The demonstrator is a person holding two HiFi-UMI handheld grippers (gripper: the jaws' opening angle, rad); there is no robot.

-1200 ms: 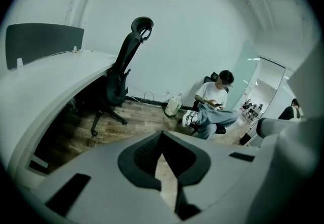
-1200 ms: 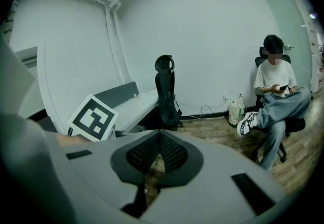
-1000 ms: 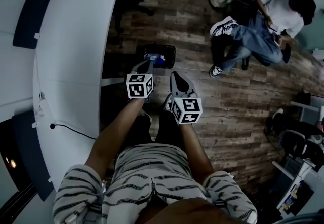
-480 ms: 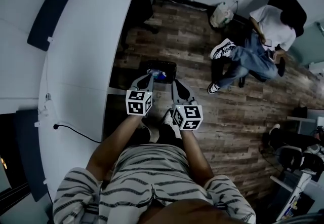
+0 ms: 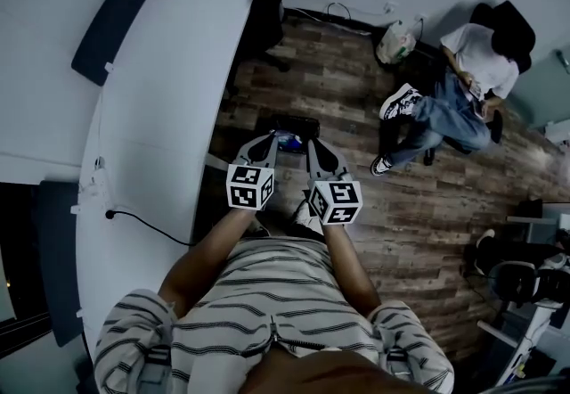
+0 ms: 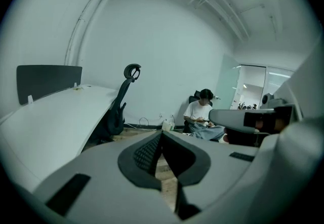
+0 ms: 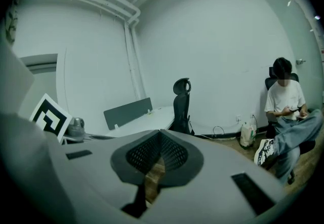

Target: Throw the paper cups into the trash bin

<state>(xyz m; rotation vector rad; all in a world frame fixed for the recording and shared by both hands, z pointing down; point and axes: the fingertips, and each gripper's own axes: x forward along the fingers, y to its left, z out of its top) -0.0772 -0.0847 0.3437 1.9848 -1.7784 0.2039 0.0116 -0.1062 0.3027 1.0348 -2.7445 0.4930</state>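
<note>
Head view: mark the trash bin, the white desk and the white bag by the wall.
trash bin (image 5: 303, 122), head view, on its dark far rim.
white desk (image 5: 160, 116), head view, on the bare top.
white bag (image 5: 394, 42), head view, on the middle of its body.

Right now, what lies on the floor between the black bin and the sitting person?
Nothing. In the head view only bare wooden floor separates the bin from the person.

Ahead of the jaws of the left gripper (image 5: 266, 143) and right gripper (image 5: 314, 146), the dark trash bin (image 5: 305, 123) is partly covered by their tips; its contents are too small to tell.
</note>
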